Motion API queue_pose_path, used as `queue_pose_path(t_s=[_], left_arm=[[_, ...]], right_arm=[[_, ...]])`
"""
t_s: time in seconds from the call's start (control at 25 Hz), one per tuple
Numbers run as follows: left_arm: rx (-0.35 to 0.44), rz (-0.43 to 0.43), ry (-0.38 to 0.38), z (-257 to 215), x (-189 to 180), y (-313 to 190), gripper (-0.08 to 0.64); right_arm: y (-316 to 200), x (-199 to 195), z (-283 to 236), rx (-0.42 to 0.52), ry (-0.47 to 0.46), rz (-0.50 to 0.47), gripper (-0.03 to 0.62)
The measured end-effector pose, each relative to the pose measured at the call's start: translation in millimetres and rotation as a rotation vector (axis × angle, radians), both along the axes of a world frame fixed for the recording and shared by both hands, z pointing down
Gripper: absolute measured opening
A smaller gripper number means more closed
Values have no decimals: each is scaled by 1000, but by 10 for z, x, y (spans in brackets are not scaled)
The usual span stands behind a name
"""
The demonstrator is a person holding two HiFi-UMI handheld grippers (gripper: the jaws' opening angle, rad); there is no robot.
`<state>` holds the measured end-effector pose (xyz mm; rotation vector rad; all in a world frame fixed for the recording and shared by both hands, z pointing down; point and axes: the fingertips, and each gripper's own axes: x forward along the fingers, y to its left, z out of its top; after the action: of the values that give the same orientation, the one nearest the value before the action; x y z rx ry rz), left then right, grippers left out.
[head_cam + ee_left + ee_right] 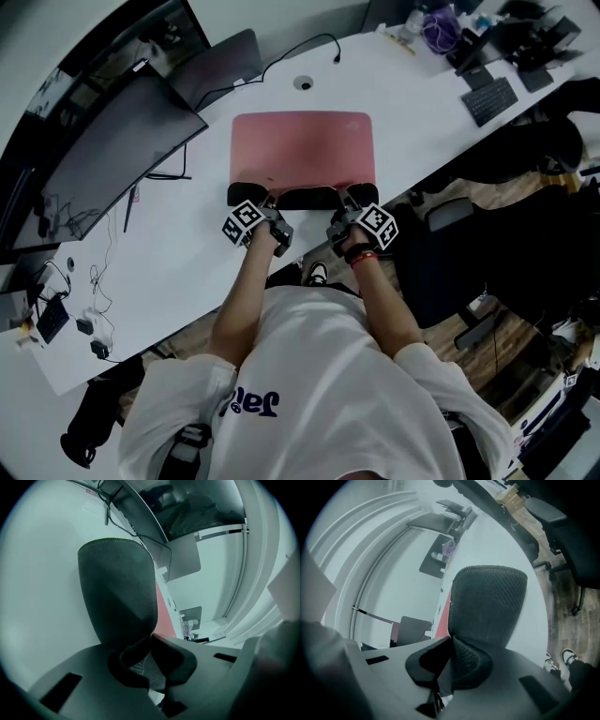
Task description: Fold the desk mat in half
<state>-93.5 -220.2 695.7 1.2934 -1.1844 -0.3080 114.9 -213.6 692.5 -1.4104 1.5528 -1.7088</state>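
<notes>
Mat (302, 150) lengthwise left-to-right across desk (187, 272), dark underside nearest.

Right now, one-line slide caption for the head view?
Left gripper and right gripper shut on near corners of the pink desk mat, dark underside curled up off the white desk.

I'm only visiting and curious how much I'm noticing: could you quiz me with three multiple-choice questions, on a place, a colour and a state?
1. Where is the desk mat? A on the floor; B on the white desk; C on a shelf.
2. Its top side is: A pink; B green; C yellow.
3. The left hand-held gripper and right hand-held gripper are: A wide open; B shut on the mat's near edge; C lying on the desk.
Answers: 1 B, white desktop surrounds it; 2 A, pink faces up; 3 B, both pinch the lifted dark underside.
</notes>
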Motion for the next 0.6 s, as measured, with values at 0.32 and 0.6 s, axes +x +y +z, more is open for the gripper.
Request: queue_pose_path(t_s=[0.32,0.6], left_arm=[[29,2,10,-64,25,-334,34],[39,5,13,-93,48,-549,34]], right_arm=[[-328,40,-20,10,-6,15,29],[-522,64,-35,18,-16,23,29]])
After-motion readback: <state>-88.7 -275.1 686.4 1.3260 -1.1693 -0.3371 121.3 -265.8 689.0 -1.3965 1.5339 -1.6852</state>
